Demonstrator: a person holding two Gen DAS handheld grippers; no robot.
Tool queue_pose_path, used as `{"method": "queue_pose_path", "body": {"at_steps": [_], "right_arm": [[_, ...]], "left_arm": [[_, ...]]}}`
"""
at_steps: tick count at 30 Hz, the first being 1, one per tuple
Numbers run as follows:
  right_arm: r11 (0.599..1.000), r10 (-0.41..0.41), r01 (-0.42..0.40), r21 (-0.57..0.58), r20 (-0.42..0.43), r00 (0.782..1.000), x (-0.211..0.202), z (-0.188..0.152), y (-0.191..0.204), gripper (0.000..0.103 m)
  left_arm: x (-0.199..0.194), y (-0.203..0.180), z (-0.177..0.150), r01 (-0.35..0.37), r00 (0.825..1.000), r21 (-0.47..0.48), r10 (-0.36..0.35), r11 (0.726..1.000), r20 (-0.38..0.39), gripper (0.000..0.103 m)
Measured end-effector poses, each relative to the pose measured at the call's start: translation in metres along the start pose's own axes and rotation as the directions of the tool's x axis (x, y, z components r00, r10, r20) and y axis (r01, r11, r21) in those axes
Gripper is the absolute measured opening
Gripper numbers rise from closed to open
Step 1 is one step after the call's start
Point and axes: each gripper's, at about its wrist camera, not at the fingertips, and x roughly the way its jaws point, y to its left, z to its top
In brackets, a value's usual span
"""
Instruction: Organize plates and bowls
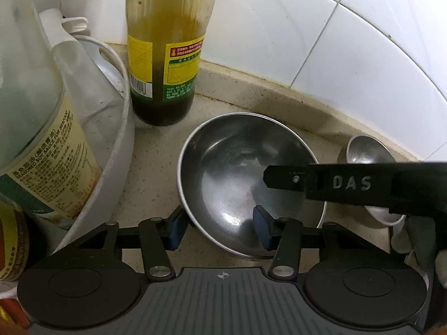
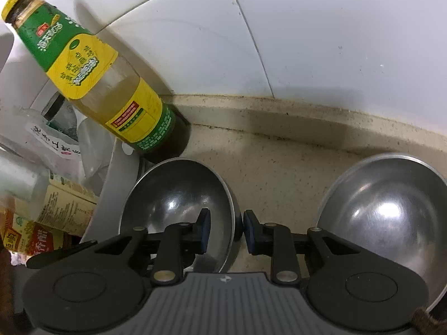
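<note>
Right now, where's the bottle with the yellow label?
The bottle stands upright on the counter against the tiled wall. In the left wrist view it is behind and left of the steel bowl, right of the white tub.

Second steel bowl cropped by right wrist view's edge

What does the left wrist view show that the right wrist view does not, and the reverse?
Only left wrist: a black DAS-marked finger reaching over the steel bowl, and the words SEASONED SOY SAUCE on a label. Only right wrist: the yellow cap of the yellow-labelled bottle. Both: the steel bowl, the second bowl, that bottle and the tiled wall.
</note>
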Motion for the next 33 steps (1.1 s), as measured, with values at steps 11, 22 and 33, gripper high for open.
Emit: {"method": "queue_pose_path", "body": {"at_steps": [11, 22, 33], "right_arm": [[0.999, 0.033, -0.033, -0.008, 0.038, 0.999, -0.008, -0.007, 0.008, 0.024], [1.0, 0.03, -0.029, -0.01, 0.151, 0.988, -0.077, -0.001, 0.008, 0.024], [1.0, 0.003, -0.002, -0.006, 0.203, 0.979, -0.138, -0.031, 0.019, 0.024]], "left_arm": [[-0.027, -0.01, 0.006, -0.015, 0.997, 0.049, 0.011, 0.999, 0.077, 0.067], [-0.072, -0.037, 0.011, 0.043, 0.986, 0.117, -0.061, 0.992, 0.158, 0.067], [-0.125, -0.062, -0.015, 0.081, 0.97, 0.217, -0.128, 0.973, 0.209, 0.068]]}}
